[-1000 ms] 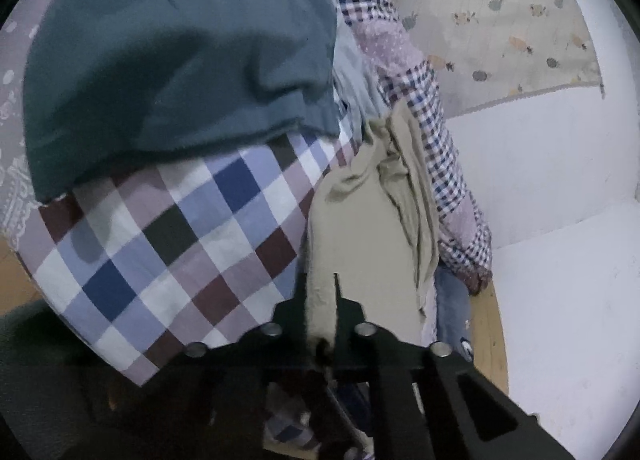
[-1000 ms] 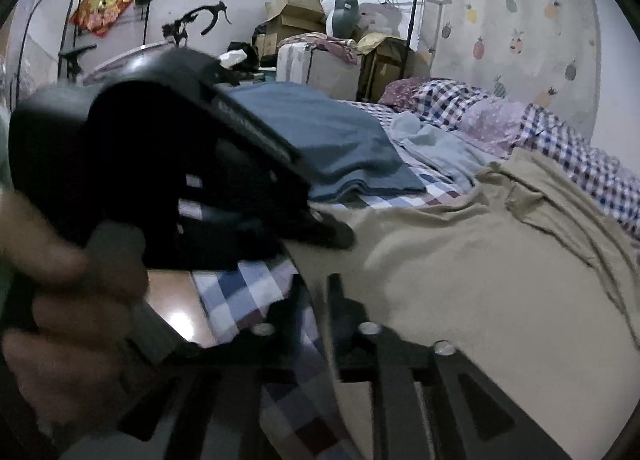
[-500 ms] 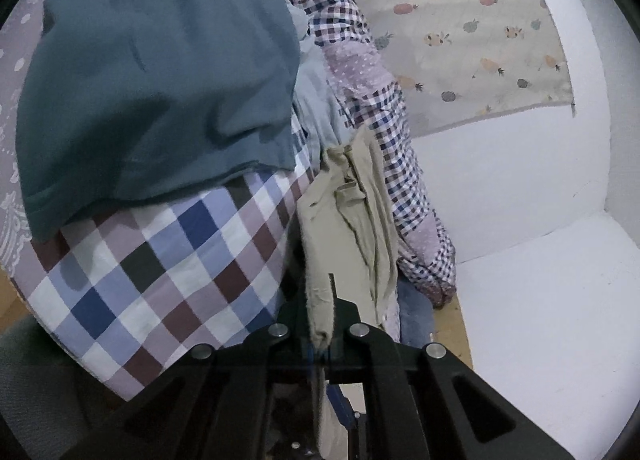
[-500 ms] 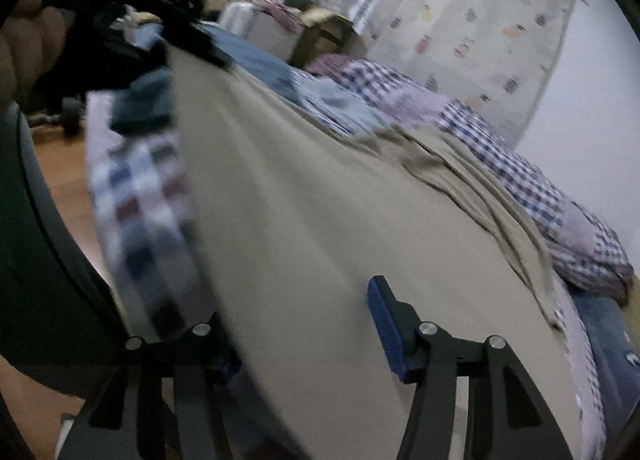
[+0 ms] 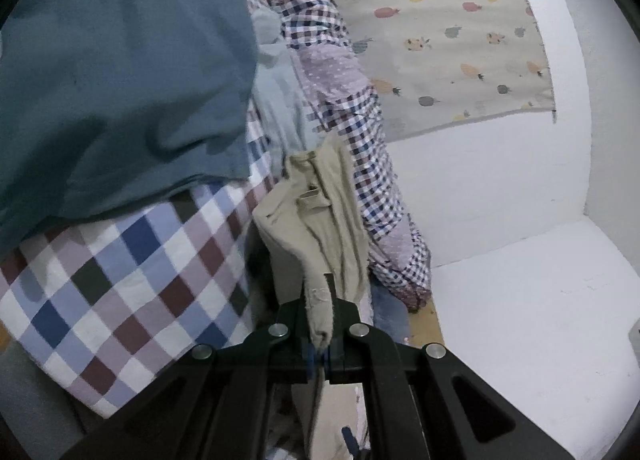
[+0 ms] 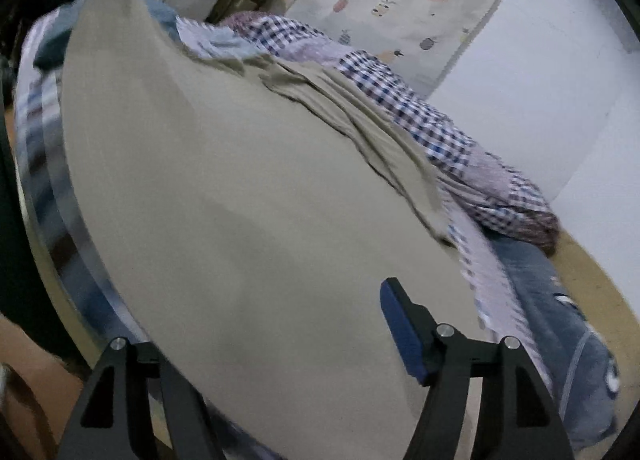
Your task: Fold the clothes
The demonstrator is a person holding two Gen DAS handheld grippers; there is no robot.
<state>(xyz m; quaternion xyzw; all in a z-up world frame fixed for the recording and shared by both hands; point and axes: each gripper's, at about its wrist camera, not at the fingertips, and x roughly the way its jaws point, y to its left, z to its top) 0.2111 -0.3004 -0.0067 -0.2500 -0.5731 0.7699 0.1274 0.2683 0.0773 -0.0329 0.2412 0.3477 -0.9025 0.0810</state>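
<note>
1. Cloth is what both my views show most of: a beige garment (image 5: 320,220) lies on the bed (image 5: 120,292).
2. My left gripper (image 5: 319,334) is clamped tight on one edge of the garment; the fabric bunches up between its fingers and hangs a little over their tips.
3. From there the garment runs away from me in a narrow, creased strip, between the checked sheet on its left and a small-check quilt (image 5: 360,132) on its right.
4. My right gripper (image 6: 272,324) has its jaws wide apart, and the blue pad of the right finger (image 6: 400,332) shows clearly.
5. The garment (image 6: 240,200) fills the space between those fingers, a broad smooth sheet. The left finger is partly hidden behind its edge, and I cannot tell whether either finger touches the fabric.
6. In the right view the garment's far side is gathered into folds just beside the quilt (image 6: 420,116).
7. A teal garment (image 5: 120,72) lies further up the bed, on the sheet, left of the beige one and apart from it.
8. A pale blue cloth (image 5: 280,100) lies between the teal garment and the quilt.
9. A fruit-print curtain (image 5: 460,44) hangs on the white wall beyond the bed.
10. The right view is blurred.
</note>
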